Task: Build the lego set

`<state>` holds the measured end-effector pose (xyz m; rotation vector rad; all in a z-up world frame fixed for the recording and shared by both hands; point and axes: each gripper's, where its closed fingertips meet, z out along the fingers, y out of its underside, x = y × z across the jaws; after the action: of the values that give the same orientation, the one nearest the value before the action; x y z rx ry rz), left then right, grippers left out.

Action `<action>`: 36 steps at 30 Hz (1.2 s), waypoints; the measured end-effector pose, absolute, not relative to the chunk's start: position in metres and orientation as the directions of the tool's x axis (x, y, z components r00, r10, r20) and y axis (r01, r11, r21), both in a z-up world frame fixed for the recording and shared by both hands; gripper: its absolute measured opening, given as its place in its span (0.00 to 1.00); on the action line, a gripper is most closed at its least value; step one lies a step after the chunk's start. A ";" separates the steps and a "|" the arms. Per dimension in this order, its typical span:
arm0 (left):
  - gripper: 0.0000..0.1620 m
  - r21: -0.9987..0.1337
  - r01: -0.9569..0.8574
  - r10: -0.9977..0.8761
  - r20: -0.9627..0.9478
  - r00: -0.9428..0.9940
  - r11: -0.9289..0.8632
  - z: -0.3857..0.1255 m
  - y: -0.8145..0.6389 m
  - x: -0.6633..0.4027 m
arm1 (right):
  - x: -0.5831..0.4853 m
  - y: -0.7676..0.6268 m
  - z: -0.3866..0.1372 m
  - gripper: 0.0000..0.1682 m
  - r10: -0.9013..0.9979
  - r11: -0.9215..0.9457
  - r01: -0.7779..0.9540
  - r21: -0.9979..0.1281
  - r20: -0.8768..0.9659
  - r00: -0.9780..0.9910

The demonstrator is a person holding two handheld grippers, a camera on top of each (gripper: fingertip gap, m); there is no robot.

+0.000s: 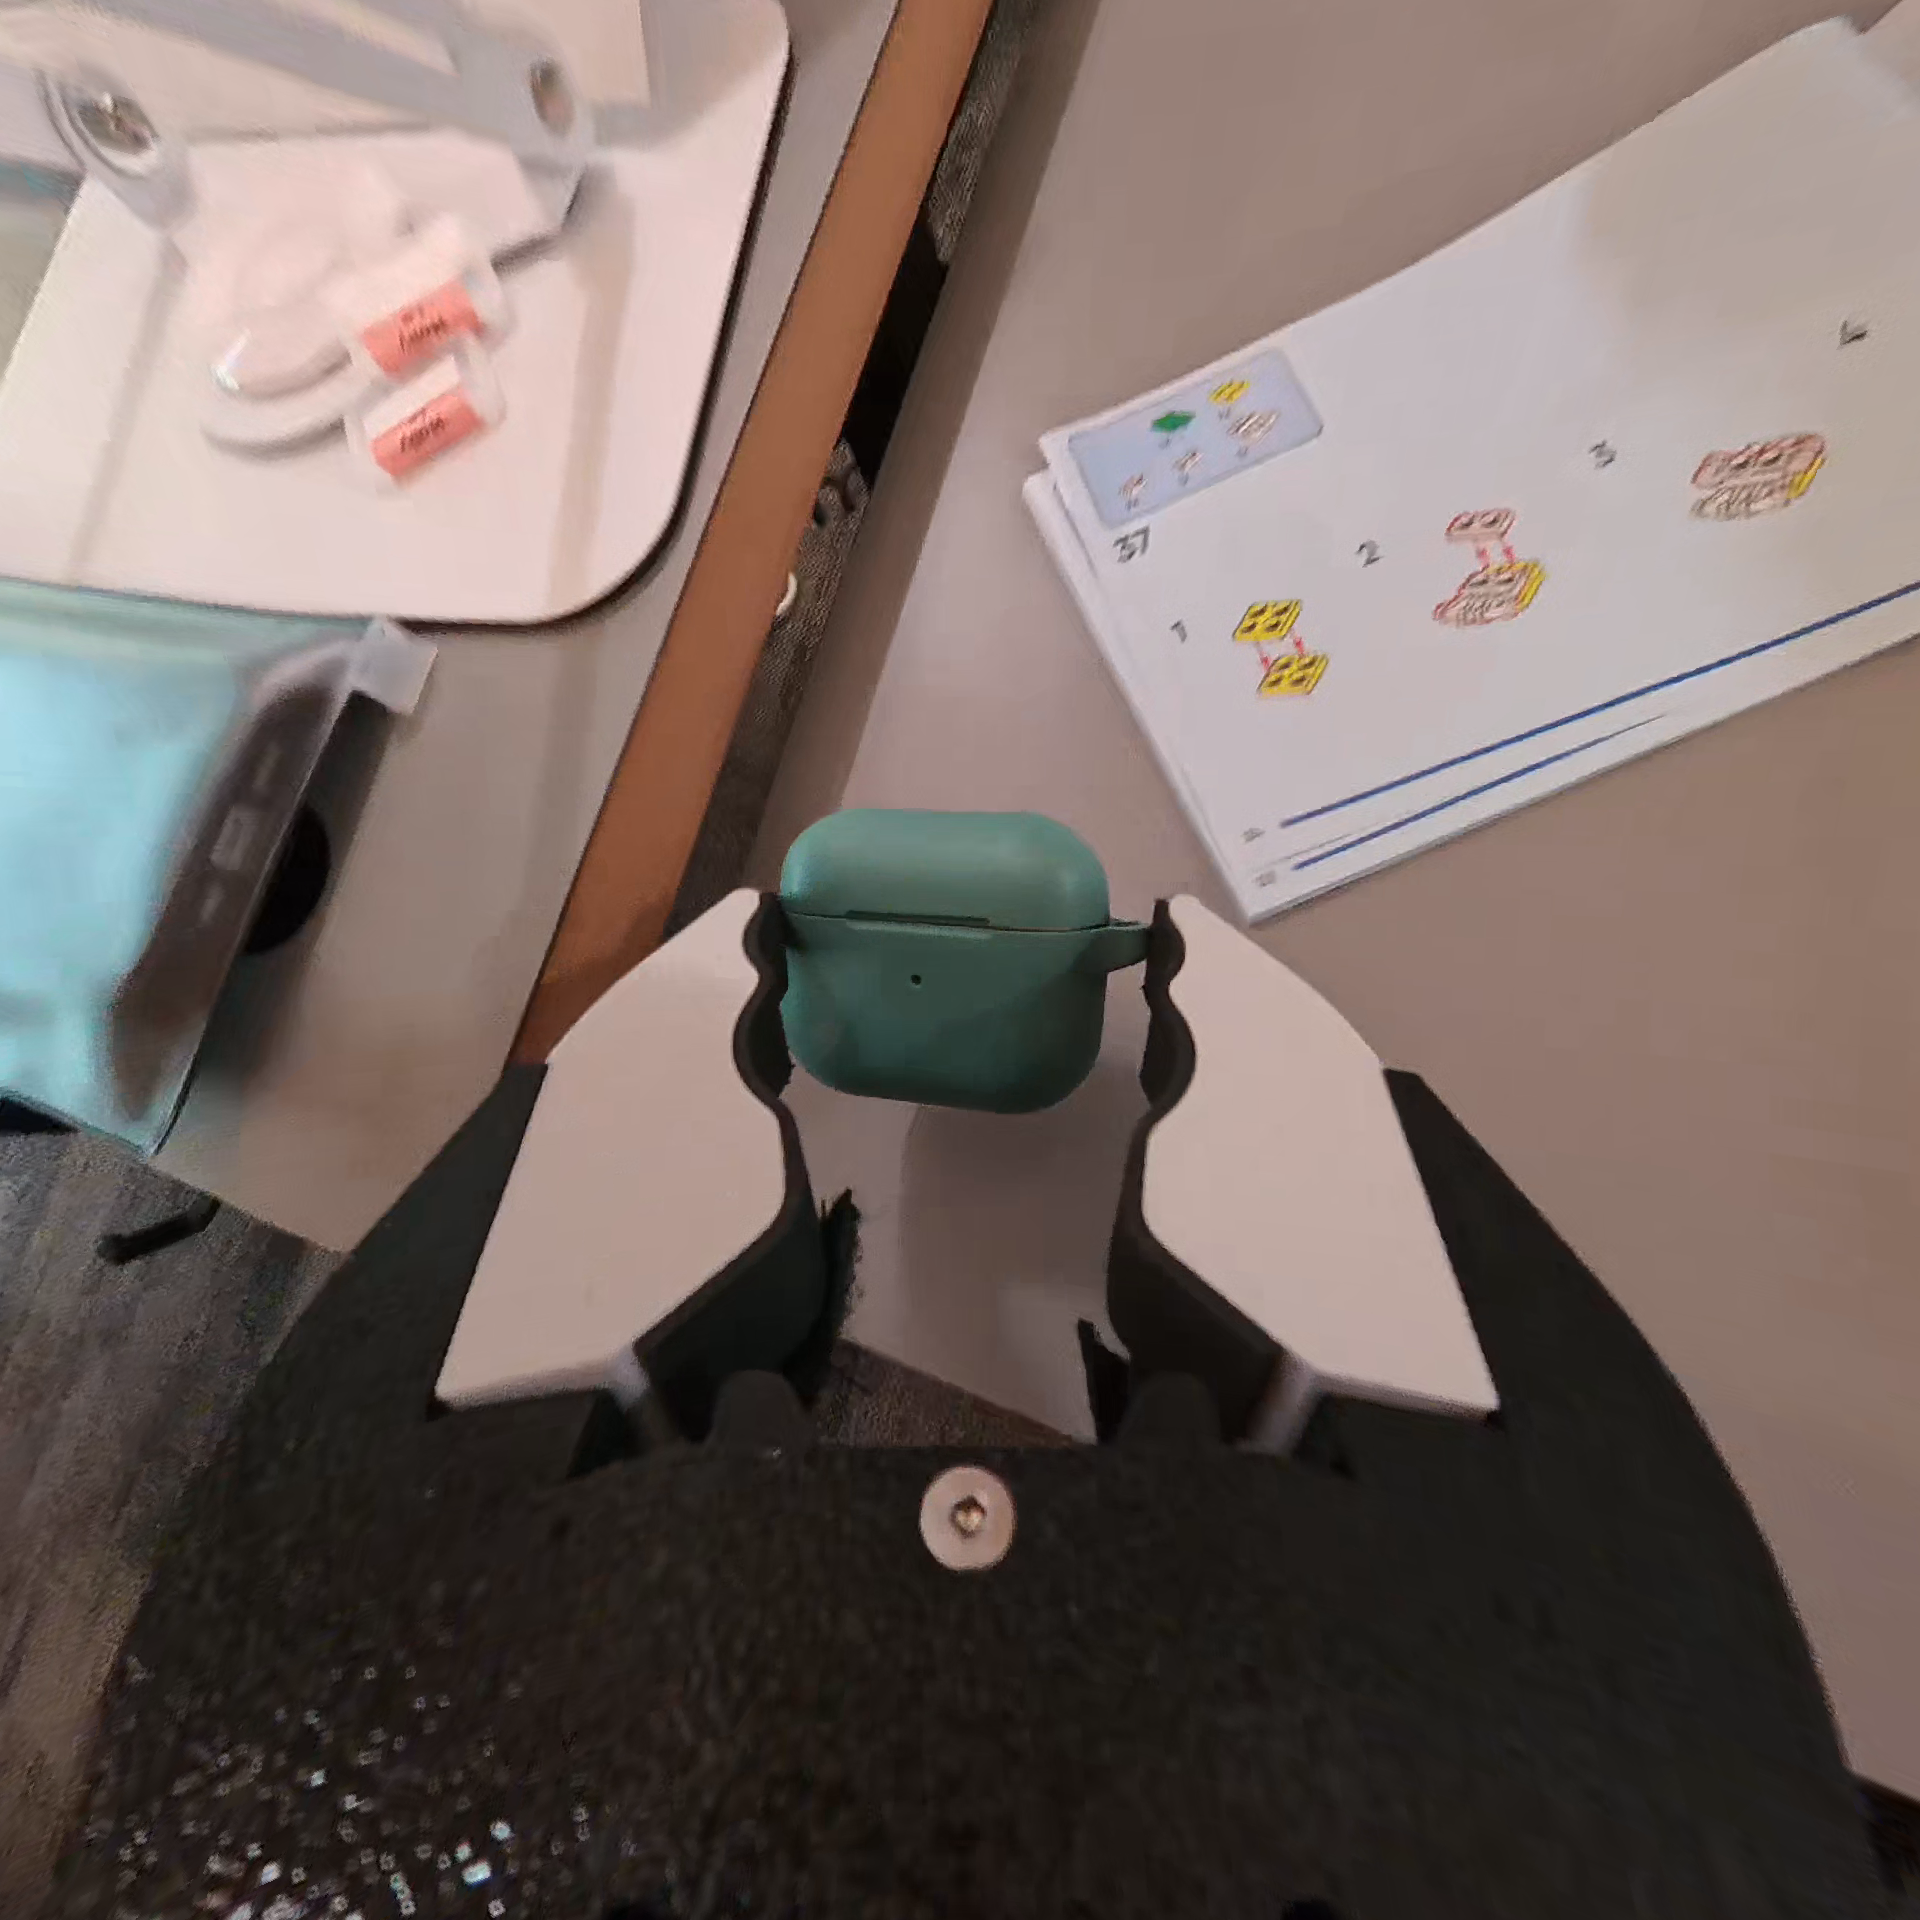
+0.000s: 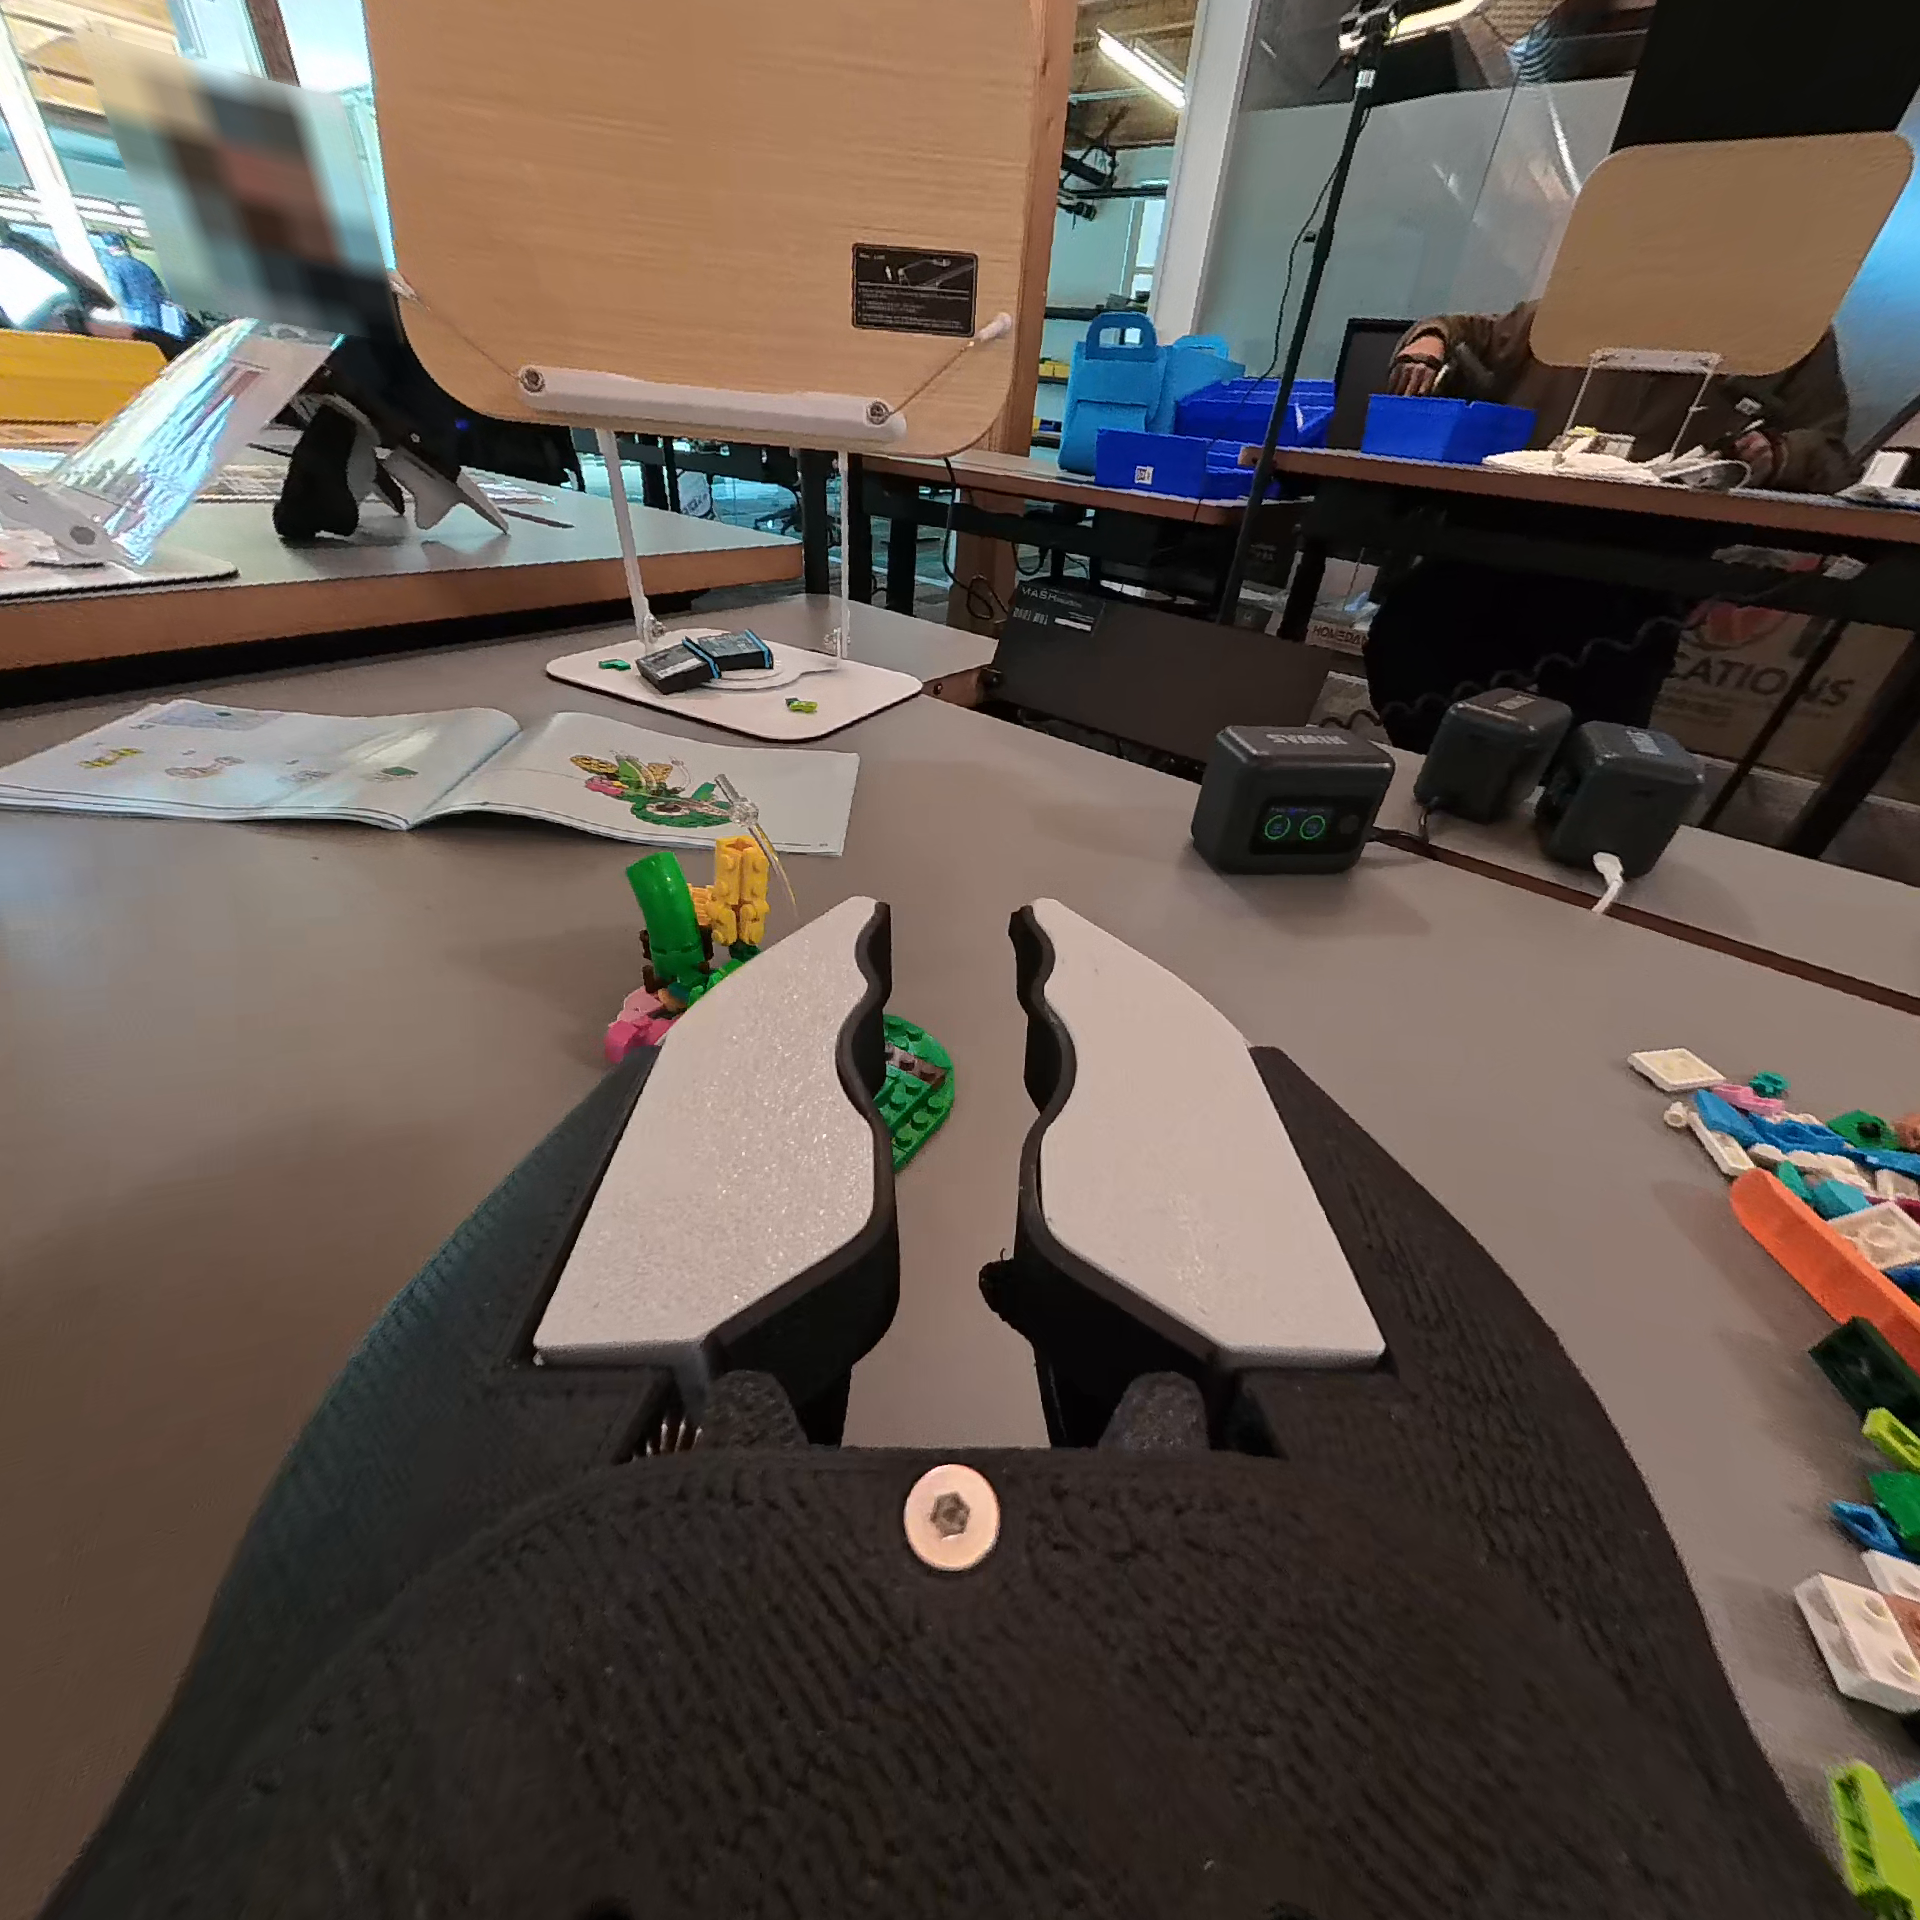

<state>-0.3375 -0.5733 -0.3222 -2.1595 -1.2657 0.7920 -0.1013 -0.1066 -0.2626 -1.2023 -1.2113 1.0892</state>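
Standing on the grey desk (image 2: 312,1039), the half-built lego model (image 2: 717,935) sits just beyond and left of the right gripper (image 2: 951,914), whose low, level fingers are parted with nothing between them. Loose bricks (image 2: 1829,1195) lie well off to its right. Only the left wrist view shows the left gripper (image 1: 961,914), angled downward and clamping a teal earbud case (image 1: 940,966), with the instruction booklet (image 1: 1507,582) lying beyond it.
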 end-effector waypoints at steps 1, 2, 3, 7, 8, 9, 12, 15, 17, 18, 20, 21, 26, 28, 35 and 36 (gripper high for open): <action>0.41 -0.661 0.608 0.892 -0.249 0.376 -0.441 -0.325 -0.581 -0.337 | -0.101 -0.107 -0.262 0.13 0.995 0.074 0.027 -0.997 0.076 0.067; 0.41 -0.632 0.624 0.887 -0.287 0.363 -0.460 -0.330 -0.589 -0.338 | -0.101 -0.107 -0.262 0.13 0.995 0.073 0.027 -0.997 0.075 0.066; 0.41 -0.603 0.639 0.878 -0.304 0.369 -0.477 -0.337 -0.593 -0.338 | -0.102 -0.108 -0.263 0.13 0.995 0.073 0.027 -0.997 0.074 0.065; 0.44 -0.577 0.687 0.893 -0.215 0.395 -0.443 -0.357 -0.584 -0.335 | -0.101 -0.107 -0.263 0.13 0.995 0.073 0.028 -0.997 0.075 0.066; 0.53 -0.571 0.696 0.896 -0.200 0.396 -0.435 -0.357 -0.582 -0.333 | -0.101 -0.107 -0.263 0.13 0.995 0.074 0.028 -0.997 0.076 0.069; 0.62 -0.568 0.700 0.899 -0.207 0.386 -0.432 -0.354 -0.580 -0.331 | -0.101 -0.106 -0.263 0.13 0.995 0.074 0.028 -0.997 0.075 0.072; 0.68 -0.547 0.640 0.842 -0.351 0.410 -0.539 -0.327 -0.565 -0.315 | -0.100 -0.102 -0.261 0.15 0.994 0.062 0.020 -0.998 0.064 0.090; 0.67 -0.652 0.423 0.728 -0.304 0.615 -0.630 -0.298 -0.473 -0.293 | -0.100 -0.100 -0.259 0.16 0.994 0.046 0.009 -0.999 0.046 0.096; 0.63 -0.699 0.272 0.600 -0.276 0.751 -0.661 -0.294 -0.409 -0.281 | -0.100 -0.101 -0.257 0.16 0.995 0.041 0.004 -0.999 0.041 0.090; 0.61 -0.713 0.210 0.547 -0.281 0.789 -0.669 -0.296 -0.384 -0.282 | -0.100 -0.102 -0.257 0.16 0.995 0.044 0.004 -0.999 0.044 0.088; 0.53 -0.706 0.177 0.520 -0.304 0.798 -0.685 -0.310 -0.356 -0.299 | -0.100 -0.103 -0.258 0.16 0.994 0.060 0.007 -0.998 0.060 0.088; 0.42 -0.707 0.193 0.548 -0.315 0.775 -0.680 -0.317 -0.350 -0.314 | -0.100 -0.103 -0.258 0.16 0.994 0.069 0.009 -0.998 0.069 0.090; 0.03 -0.714 0.377 0.722 -0.257 0.642 -0.590 -0.342 -0.348 -0.368 | -0.098 -0.102 -0.257 0.16 0.992 0.079 0.008 -0.997 0.079 0.096; 0.00 -0.682 0.415 0.734 -0.268 0.624 -0.602 -0.352 -0.352 -0.376 | -0.098 -0.101 -0.257 0.16 0.992 0.077 0.005 -0.997 0.077 0.097; 0.00 -0.637 0.440 0.718 -0.269 0.642 -0.633 -0.364 -0.349 -0.374 | -0.098 -0.103 -0.253 0.16 0.991 0.089 -0.004 -0.996 0.088 0.097; 0.00 -0.635 0.436 0.710 -0.267 0.652 -0.638 -0.364 -0.346 -0.372 | -0.098 -0.103 -0.253 0.16 0.992 0.086 -0.005 -0.996 0.085 0.093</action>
<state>-0.3721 -0.3462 -0.3638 -2.3419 -0.8898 0.6892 -0.0980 -0.1034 -0.2532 -1.1824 -1.1736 1.0822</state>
